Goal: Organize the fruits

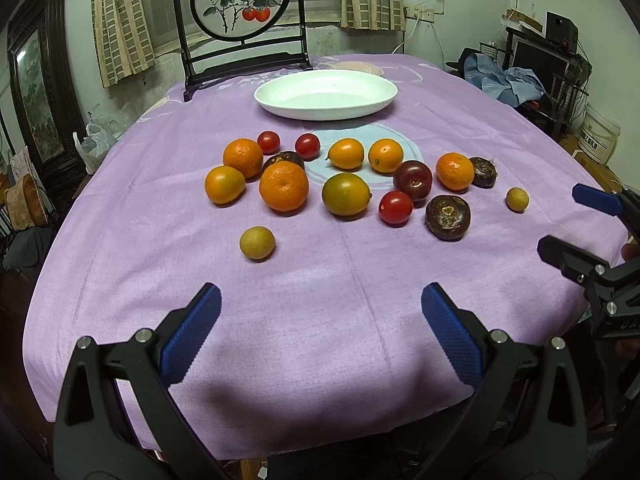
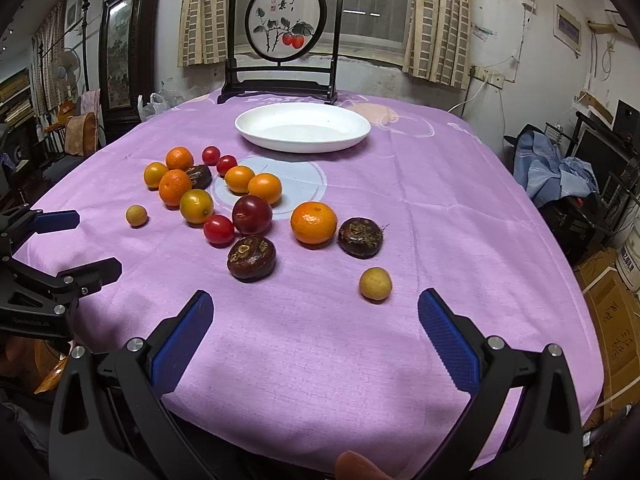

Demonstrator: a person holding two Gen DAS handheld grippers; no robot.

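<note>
Several fruits lie loose on the purple tablecloth (image 1: 300,300): mandarins (image 1: 284,186), cherry tomatoes (image 1: 395,207), a dark plum (image 1: 413,179), brown water chestnuts (image 1: 447,217) and two small yellow longans (image 1: 257,243) (image 2: 375,283). An empty white oval plate (image 1: 326,94) (image 2: 303,127) sits behind them. My left gripper (image 1: 320,306) hovers open over the near cloth, nothing between its fingers. My right gripper (image 2: 315,312) is open too, just short of the near longan and a water chestnut (image 2: 251,258). Each gripper shows at the edge of the other's view.
A dark wooden framed screen with a painted persimmon branch (image 1: 240,4) stands at the table's far edge behind the plate. Curtains, a dark cabinet (image 1: 36,92) and clutter with blue cloth (image 2: 552,168) surround the table. The cloth drops off at the near edge.
</note>
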